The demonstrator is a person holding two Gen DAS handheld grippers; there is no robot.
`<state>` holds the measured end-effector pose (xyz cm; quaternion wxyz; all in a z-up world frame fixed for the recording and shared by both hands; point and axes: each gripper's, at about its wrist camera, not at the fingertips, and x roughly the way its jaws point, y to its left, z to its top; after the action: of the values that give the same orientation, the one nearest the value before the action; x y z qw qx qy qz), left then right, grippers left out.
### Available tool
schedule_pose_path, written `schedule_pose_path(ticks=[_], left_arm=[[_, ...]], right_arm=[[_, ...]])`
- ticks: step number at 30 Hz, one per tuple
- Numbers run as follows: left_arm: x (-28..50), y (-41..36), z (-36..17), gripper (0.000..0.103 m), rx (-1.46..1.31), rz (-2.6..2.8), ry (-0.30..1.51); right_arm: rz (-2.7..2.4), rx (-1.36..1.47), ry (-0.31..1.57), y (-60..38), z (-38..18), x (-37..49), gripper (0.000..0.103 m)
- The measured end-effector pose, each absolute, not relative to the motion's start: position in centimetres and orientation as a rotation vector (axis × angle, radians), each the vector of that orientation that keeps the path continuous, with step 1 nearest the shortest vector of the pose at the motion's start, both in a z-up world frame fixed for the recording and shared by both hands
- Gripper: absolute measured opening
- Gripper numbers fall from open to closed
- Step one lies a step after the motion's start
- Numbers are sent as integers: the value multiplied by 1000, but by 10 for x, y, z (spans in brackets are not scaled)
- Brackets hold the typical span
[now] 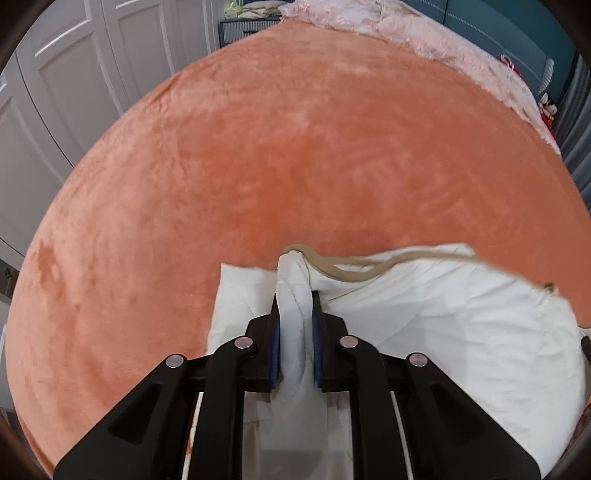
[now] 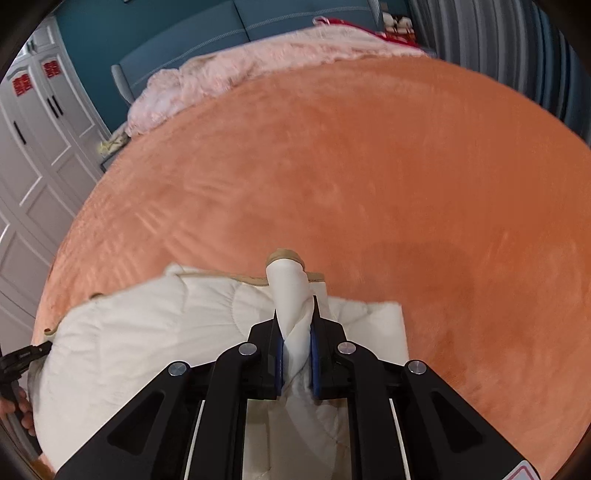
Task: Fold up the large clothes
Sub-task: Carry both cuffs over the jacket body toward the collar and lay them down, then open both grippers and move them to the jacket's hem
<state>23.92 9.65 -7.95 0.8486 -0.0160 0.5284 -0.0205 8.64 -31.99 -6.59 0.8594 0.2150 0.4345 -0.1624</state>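
A white quilted garment (image 1: 443, 325) with tan trim lies folded on an orange plush bed cover (image 1: 295, 147). My left gripper (image 1: 296, 299) is shut on a bunched fold at the garment's left end, white fabric pinched between its blue pads. In the right wrist view the same white garment (image 2: 147, 332) spreads to the left, and my right gripper (image 2: 296, 306) is shut on a twisted fold at its right end. The tan trim (image 2: 284, 254) peeks out beyond the pinched fabric. The left gripper's black tip (image 2: 26, 356) shows at the far left edge of that view.
A pale pink fluffy blanket (image 2: 240, 74) is heaped along the bed's far side against a teal headboard (image 2: 221, 33). White wardrobe doors (image 1: 74, 74) stand left of the bed. Grey curtains (image 2: 498, 44) hang at the right. A person's fingers (image 2: 22, 410) show low left.
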Motion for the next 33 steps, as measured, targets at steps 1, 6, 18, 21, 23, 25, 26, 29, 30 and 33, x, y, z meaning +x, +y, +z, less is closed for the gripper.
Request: schedule_pose_path(ticks=[1,6,18,21,23,25,26,29,30,33], left_arm=[[238,97,-84,17,-36,-45,1108],[230,90,-99,20,2,-32,1027],[227,88,-103,23,2,-15,951],[228,94,-82,35,14,0,982],[220,100,-56,44,16,19,948],[212,100,-26,44,-2,-6,909],[210,94,-15,44,-12,-31,903],[209,55,-1,44,-17,-160,939],[209,36,-5,44,-16,-218,968],[210,-10,-32,43,-2,-307,1058]], right_arm=[[-341,454,917,-320,-72,86,10],[-346,439,919,-316,-92,87,11],[-352,441,901,-316,-98,89,14],[-399,474,894,-325,-75,83,36],[-471,507,784,-328,-41,64,37],[-416,521,714,-317,-14,58,37],[-347,511,724,-304,-7,65,36],[-175,392,834,-251,-3,97,20],[-119,345,865,-229,-7,108,9],[-43,242,938,-183,-25,129,6]])
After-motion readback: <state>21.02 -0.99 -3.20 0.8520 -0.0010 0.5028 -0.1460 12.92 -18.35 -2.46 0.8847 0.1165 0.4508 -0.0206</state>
